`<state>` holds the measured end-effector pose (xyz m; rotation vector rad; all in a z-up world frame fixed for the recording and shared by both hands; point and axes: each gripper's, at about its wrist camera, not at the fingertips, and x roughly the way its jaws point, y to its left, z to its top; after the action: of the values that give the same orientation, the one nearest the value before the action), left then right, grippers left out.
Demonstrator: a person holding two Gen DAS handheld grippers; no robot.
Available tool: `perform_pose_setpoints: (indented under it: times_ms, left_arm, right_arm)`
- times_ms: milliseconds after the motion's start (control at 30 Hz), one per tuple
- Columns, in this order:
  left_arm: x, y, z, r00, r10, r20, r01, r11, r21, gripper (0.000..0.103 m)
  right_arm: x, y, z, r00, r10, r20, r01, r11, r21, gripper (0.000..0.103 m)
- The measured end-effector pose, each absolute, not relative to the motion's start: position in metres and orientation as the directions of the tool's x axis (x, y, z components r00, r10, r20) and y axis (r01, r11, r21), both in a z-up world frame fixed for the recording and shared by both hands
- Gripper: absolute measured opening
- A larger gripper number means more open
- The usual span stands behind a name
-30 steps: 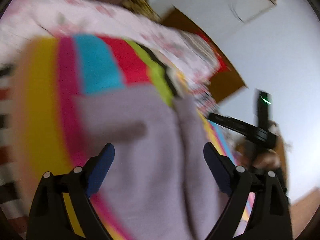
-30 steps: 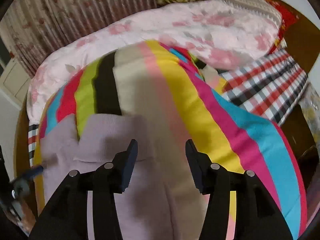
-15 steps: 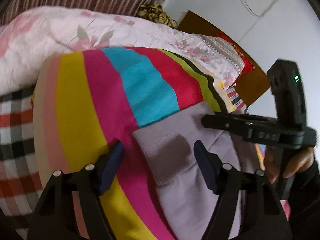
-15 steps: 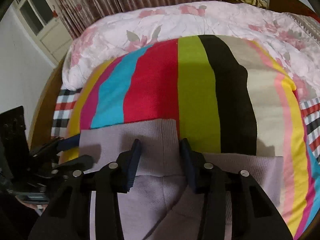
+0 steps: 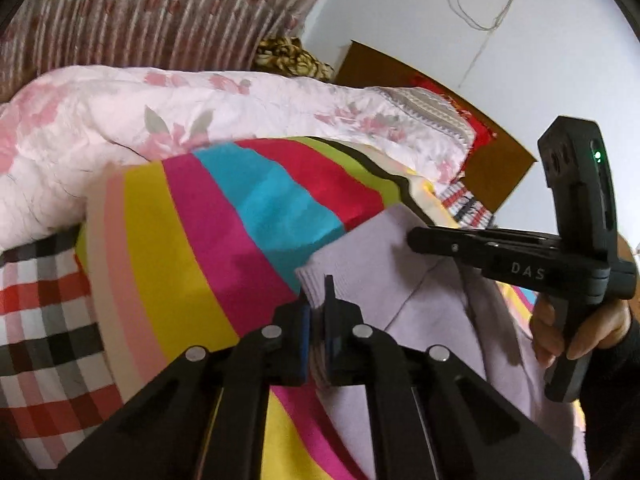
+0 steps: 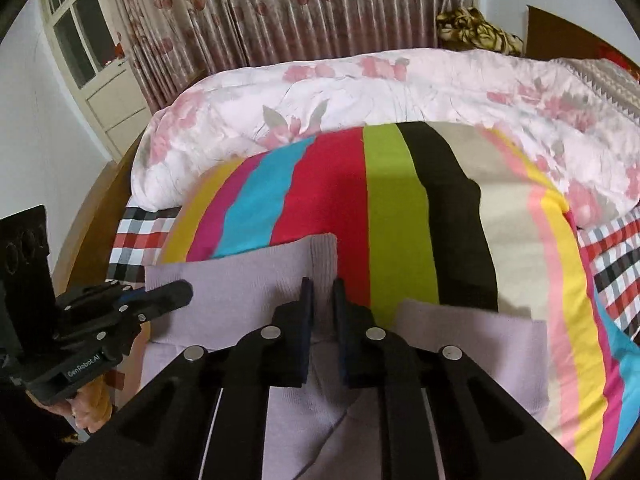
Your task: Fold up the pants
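Observation:
Light purple knit pants lie on a rainbow-striped blanket on the bed. My left gripper is shut on the ribbed cuff at one corner of a pant leg. My right gripper is shut on the other corner of the same ribbed edge of the pants. Each gripper shows in the other's view: the right one lies over the fabric, the left one at the cuff's left corner. A second pant leg lies flat to the right.
A pink floral quilt is bunched along the far side of the striped blanket. A checked sheet lies beneath. Curtains and a window stand behind, with a wooden headboard and a white wall.
Both grippers were open above the pants and have closed on the ribbed cuff edge, one at each corner. The left view has swung from the leg's middle to its cuff corner.

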<state>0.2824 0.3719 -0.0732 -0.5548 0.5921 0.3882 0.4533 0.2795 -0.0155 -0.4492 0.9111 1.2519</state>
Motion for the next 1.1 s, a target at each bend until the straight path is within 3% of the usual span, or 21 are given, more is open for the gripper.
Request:
perform_pose_setpoints:
  times_ms: [100, 167, 233, 267, 300, 333, 400, 500, 567, 700, 733, 800, 1100]
  left_arm:
    - [0.288, 0.378, -0.085, 0.738, 0.163, -0.655, -0.512, 0.767, -0.386, 0.005]
    - [0.291, 0.379, -0.095, 0.710, 0.159, -0.686, -0.522, 0.773, -0.361, 0.017]
    - [0.284, 0.380, -0.096, 0.718, 0.169, -0.675, -0.525, 0.768, -0.367, 0.057]
    - [0.279, 0.381, -0.093, 0.732, 0.172, -0.660, -0.522, 0.763, -0.380, 0.091]
    - [0.272, 0.381, -0.087, 0.746, 0.191, -0.638, -0.528, 0.753, -0.392, 0.098]
    - [0.264, 0.381, -0.079, 0.759, 0.224, -0.612, -0.541, 0.741, -0.399, 0.098]
    - [0.262, 0.378, -0.068, 0.781, 0.198, -0.592, -0.513, 0.744, -0.428, 0.098]
    - [0.277, 0.370, -0.060, 0.842, 0.008, -0.540, -0.368, 0.740, -0.563, 0.098]
    - [0.294, 0.360, -0.061, 0.848, -0.123, -0.515, -0.279, 0.722, -0.633, 0.098]
    - [0.321, 0.329, -0.072, 0.803, -0.204, -0.560, -0.228, 0.762, -0.606, 0.098]
    - [0.326, 0.322, -0.077, 0.788, -0.196, -0.583, -0.237, 0.778, -0.582, 0.098]
    - [0.330, 0.313, -0.083, 0.779, -0.194, -0.596, -0.242, 0.784, -0.572, 0.098]
    - [0.348, 0.335, -0.082, 0.846, -0.320, -0.426, -0.164, 0.605, -0.779, 0.099]
  right_arm:
    - [0.454, 0.289, -0.031, 0.037, 0.570, -0.821, -0.938, 0.303, 0.168, 0.013]
    - [0.460, 0.287, -0.039, 0.019, 0.566, -0.824, -0.929, 0.315, 0.195, 0.018]
    - [0.467, 0.276, -0.030, 0.001, 0.597, -0.802, -0.913, 0.327, 0.242, 0.037]
    - [0.472, 0.265, -0.020, -0.002, 0.630, -0.776, -0.906, 0.327, 0.269, 0.045]
    - [0.479, 0.253, -0.009, -0.007, 0.669, -0.743, -0.898, 0.322, 0.299, 0.070]
    - [0.490, 0.233, 0.005, -0.003, 0.719, -0.695, -0.884, 0.323, 0.338, 0.079]
    - [0.516, 0.197, 0.017, 0.020, 0.756, -0.654, -0.848, 0.360, 0.389, 0.079]
    - [0.547, 0.171, -0.001, 0.004, 0.716, -0.698, -0.790, 0.431, 0.437, 0.065]
    - [0.563, 0.160, -0.028, -0.031, 0.663, -0.748, -0.750, 0.479, 0.456, 0.062]
    - [0.565, 0.160, -0.064, -0.056, 0.583, -0.810, -0.751, 0.510, 0.419, 0.058]
    - [0.562, 0.161, -0.066, -0.043, 0.581, -0.813, -0.765, 0.504, 0.401, 0.039]
    - [0.556, 0.163, -0.060, -0.028, 0.597, -0.802, -0.790, 0.478, 0.384, 0.015]
    - [0.501, 0.135, 0.053, -0.050, 0.821, -0.569, -0.884, 0.229, 0.407, 0.014]
